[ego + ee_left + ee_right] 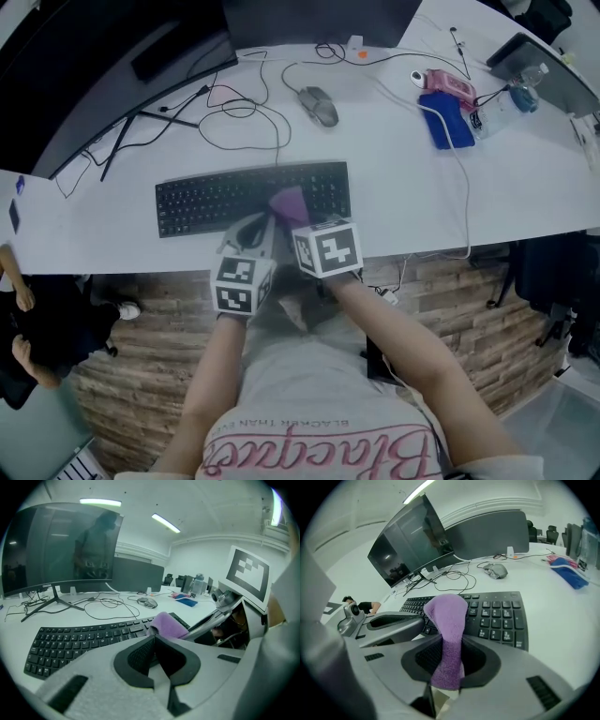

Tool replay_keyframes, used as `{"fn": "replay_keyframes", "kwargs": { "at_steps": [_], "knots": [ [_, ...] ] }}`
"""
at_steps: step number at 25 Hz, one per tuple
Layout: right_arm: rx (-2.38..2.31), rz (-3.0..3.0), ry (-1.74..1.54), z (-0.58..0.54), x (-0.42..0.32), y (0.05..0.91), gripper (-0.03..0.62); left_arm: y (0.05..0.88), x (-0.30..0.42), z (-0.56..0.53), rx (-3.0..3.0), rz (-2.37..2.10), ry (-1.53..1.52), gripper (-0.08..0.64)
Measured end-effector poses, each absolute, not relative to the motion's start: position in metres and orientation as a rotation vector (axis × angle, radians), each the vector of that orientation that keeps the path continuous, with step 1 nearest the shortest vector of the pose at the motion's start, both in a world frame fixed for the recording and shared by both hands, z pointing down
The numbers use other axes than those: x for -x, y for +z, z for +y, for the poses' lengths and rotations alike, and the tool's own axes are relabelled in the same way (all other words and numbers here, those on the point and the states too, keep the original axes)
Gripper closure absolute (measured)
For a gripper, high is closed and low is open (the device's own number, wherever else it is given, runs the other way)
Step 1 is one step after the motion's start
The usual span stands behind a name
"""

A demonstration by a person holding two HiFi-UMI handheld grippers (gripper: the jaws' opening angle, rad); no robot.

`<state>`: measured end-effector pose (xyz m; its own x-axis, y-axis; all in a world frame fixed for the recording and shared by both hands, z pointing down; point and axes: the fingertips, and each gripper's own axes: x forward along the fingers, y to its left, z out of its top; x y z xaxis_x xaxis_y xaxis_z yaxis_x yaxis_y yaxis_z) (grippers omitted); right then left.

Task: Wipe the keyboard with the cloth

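A black keyboard lies near the front edge of the white desk. A purple cloth stands over its right part, pinched in my right gripper, which is shut on it. In the right gripper view the cloth rises from between the jaws and folds over above the keyboard. My left gripper is just left of it at the keyboard's front edge. Its jaws are shut with nothing between them, with the cloth and keyboard just beyond.
Behind the keyboard are a grey mouse, loose black cables and a curved monitor on its stand. A blue pouch and a pink object lie at the back right. A person sits at the far left.
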<state>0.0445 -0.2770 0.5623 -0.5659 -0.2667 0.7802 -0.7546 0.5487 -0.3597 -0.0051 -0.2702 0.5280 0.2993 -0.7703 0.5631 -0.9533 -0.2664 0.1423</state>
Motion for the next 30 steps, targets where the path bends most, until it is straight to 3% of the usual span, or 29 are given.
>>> {"fn": "replay_keyframes", "kwargs": {
  "at_steps": [30],
  "knots": [
    [-1.012,-2.042,0.928,-0.311,-0.177,0.560,0.502,0.526,-0.084,-0.299,-2.207,-1.476,0.568,0.552]
  ]
}}
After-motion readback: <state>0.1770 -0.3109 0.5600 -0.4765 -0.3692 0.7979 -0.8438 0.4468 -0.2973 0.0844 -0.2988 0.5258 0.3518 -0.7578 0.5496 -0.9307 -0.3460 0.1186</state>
